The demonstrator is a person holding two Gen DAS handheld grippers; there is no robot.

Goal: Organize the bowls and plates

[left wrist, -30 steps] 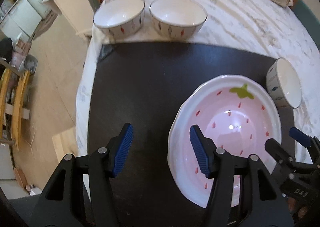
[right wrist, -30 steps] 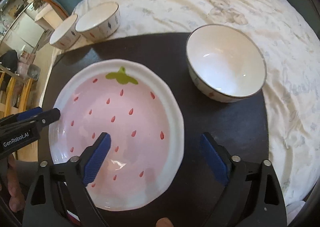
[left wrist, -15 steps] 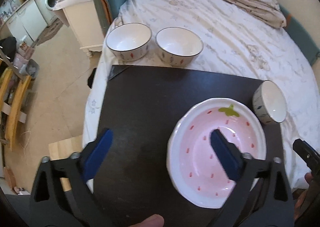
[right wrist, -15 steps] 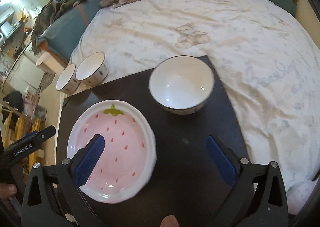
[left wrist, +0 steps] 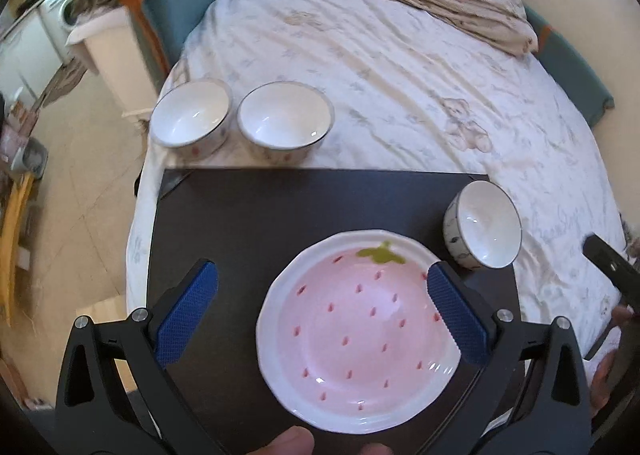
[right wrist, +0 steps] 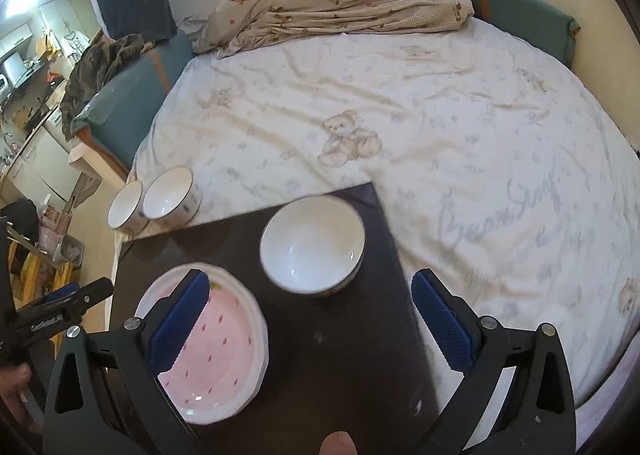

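Gleaming pink strawberry plate [left wrist: 360, 339], white-rimmed

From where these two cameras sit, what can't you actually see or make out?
- Strawberry plate: right-wrist view, near-left rim hidden behind the right claw.
- Two far bowls: right-wrist view, side patterns too small and blurred.
- Black board: left-wrist view, near edge hidden by the left claw.

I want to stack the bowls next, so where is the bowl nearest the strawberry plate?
The lone white bowl sits on the dark board's far right corner, just beyond the strawberry plate.
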